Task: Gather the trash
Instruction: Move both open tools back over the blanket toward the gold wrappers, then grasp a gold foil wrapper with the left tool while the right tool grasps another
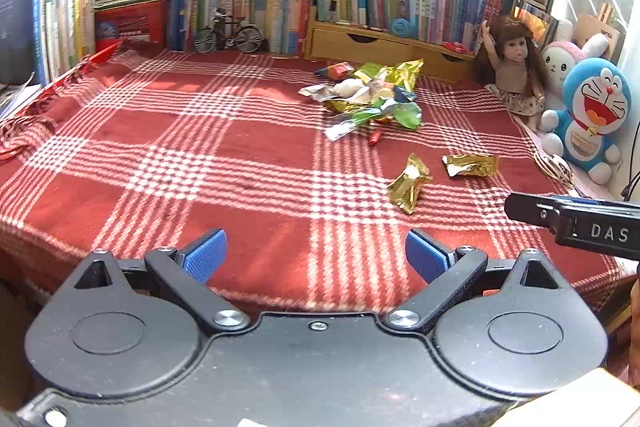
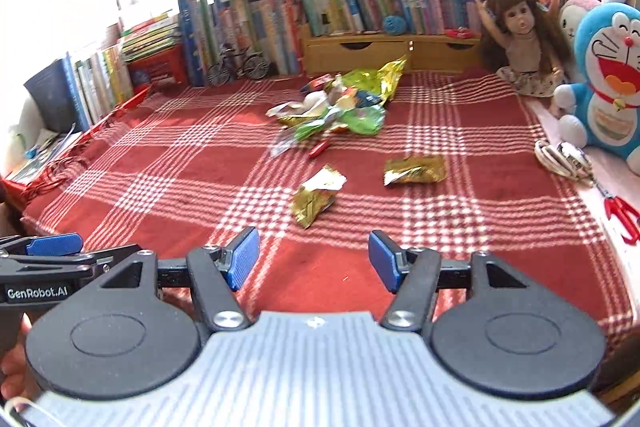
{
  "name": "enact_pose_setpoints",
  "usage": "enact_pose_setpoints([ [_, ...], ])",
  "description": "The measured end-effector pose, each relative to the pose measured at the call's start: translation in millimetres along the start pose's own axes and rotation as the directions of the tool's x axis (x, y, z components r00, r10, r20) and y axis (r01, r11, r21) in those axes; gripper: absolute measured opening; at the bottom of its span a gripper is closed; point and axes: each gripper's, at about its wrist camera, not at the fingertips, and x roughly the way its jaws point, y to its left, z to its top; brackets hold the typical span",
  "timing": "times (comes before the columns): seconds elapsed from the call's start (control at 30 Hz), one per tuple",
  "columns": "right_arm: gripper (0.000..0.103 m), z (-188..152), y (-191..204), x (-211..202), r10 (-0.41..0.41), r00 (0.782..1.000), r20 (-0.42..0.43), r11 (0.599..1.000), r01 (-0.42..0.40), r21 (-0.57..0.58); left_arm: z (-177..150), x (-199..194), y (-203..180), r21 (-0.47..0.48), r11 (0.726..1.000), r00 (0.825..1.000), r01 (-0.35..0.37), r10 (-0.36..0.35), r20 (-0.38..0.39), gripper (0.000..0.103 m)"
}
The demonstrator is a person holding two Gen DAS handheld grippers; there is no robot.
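At the far left a row of books (image 1: 256,7) lines the back of the counter (image 1: 180,155), which is covered by a red and white checked cloth, and a small model bicycle (image 1: 229,35) stands in front of them.

The left gripper (image 1: 316,254) hangs above the near edge of the cloth with its blue pads spread wide; nothing lies between them and they touch nothing.

Past the middle, a pile of wrappers (image 1: 370,95), green, gold and silver, sits toward the back of the cloth near a low wooden drawer box (image 1: 384,45). A small red piece (image 1: 375,137), too blurred to name, lies just in front of the pile. Nearer the grippers lie two loose gold wrappers: a crumpled gold wrapper (image 1: 410,183) and, just to its right, a flat gold wrapper (image 1: 472,165), the two apart from each other.

The right gripper (image 2: 314,259) is likewise open, somewhat less wide, empty and clear of the cloth, with the crumpled gold wrapper well ahead of its pads.

On the right edge sit a doll (image 1: 516,67), a blue plush toy (image 1: 592,115), a coiled white cable (image 2: 560,159) and red scissors (image 2: 622,213).
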Motion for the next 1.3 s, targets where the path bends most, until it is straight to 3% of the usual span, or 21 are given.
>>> enact_pose_setpoints([
  [0.23,0.073,39,-57,57,-0.123,0.992,-0.019,0.992,0.122,-0.012,27,91,-73,0.079,0.994,0.996,0.077,-0.072,-0.058,0.095],
  [0.47,0.074,59,-87,105,-0.134,0.988,-0.082,0.991,0.132,-0.019,42,155,-100,0.124,0.987,0.989,0.103,-0.089,-0.114,0.088],
  [0.57,0.074,63,-95,125,-0.122,0.985,-0.121,0.993,0.119,-0.027,45,176,-102,0.121,0.988,0.987,0.101,-0.085,-0.135,0.079],
  [0.6,0.074,63,-97,129,-0.118,0.985,-0.129,0.993,0.115,-0.032,47,184,-103,0.121,0.988,0.985,0.101,-0.082,-0.150,0.071],
  [0.63,0.075,64,-98,135,-0.116,0.984,-0.138,0.993,0.112,-0.040,46,190,-102,0.123,0.987,0.984,0.102,-0.081,-0.160,0.049],
  [0.67,0.075,64,-98,141,-0.114,0.982,-0.152,0.993,0.107,-0.048,44,197,-102,0.126,0.987,0.981,0.103,-0.080,-0.174,0.036],
  [0.7,0.075,64,-98,146,-0.110,0.980,-0.165,0.993,0.102,-0.052,42,203,-102,0.130,0.987,0.979,0.093,-0.067,-0.192,0.029],
  [0.93,0.076,64,-90,172,-0.071,0.972,-0.226,0.995,0.054,-0.078,51,197,-85,0.050,0.994,0.983,0.096,-0.087,-0.159,0.026],
  [1.2,0.077,61,-77,191,-0.083,0.961,-0.262,0.991,0.052,-0.123,69,200,-64,0.018,0.999,0.992,0.027,-0.025,-0.123,0.026],
  [1.27,0.071,62,-75,192,-0.078,0.962,-0.262,0.990,0.044,-0.132,70,202,-61,0.016,1.000,0.993,0.018,-0.016,-0.119,0.026],
  [1.3,0.061,62,-74,191,-0.071,0.962,-0.263,0.990,0.036,-0.135,70,203,-60,0.015,1.000,0.993,0.013,-0.011,-0.118,0.026],
])
